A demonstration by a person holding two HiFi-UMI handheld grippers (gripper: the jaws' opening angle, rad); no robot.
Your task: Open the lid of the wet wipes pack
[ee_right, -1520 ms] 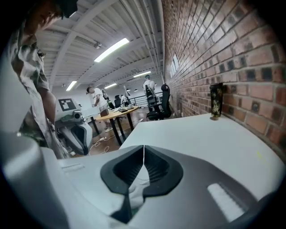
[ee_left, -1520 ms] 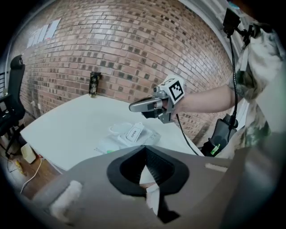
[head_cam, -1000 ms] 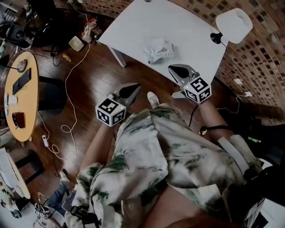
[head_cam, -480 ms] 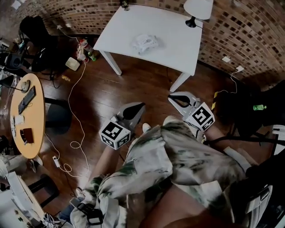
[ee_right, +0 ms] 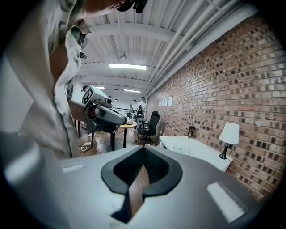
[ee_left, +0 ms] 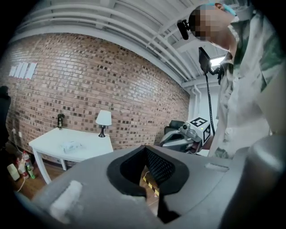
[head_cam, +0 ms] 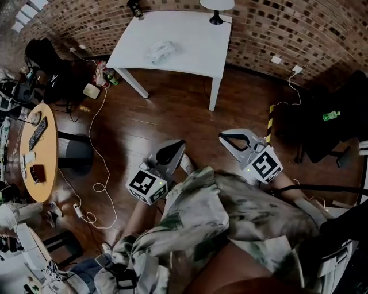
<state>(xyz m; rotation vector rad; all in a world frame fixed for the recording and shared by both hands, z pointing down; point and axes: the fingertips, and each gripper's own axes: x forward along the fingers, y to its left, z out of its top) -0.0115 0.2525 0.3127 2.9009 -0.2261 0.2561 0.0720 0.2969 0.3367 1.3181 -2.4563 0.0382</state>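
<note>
The wet wipes pack [head_cam: 160, 51] lies flat on the white table [head_cam: 195, 40], near the middle of its top and a little toward the table's left end as the head view shows it. Nothing touches the pack, and its lid cannot be made out from this far. A lamp [head_cam: 217, 7] with a white shade stands on the far edge of the table, against the brick wall [head_cam: 276, 28]. A small dark bottle [head_cam: 135, 8] stands at the table's far left corner.

Both grippers are well apart from the table, over the wooden floor [head_cam: 172, 109] on the near side of it, close to the person's patterned shirt [head_cam: 230, 218]. The left gripper [head_cam: 175, 148] points up toward the table. Its fingers are closed together at the tips and they hold nothing; only a narrow slit behind the tips shows the floor. The right gripper [head_cam: 227, 139] is on the table's right side. Its fingers are also closed tip to tip and empty. In the left gripper view the table and the pack show far away at the left, with the lamp behind them.

On the floor to the left of the table a white cable [head_cam: 95, 138] runs in loops. Farther to the left of the table stands a round wooden table [head_cam: 40, 166] that carries a keyboard [head_cam: 38, 132]. To the right of the white table, by the wall, a strip of yellow and black tape [head_cam: 269, 118] is seen on the floor.
</note>
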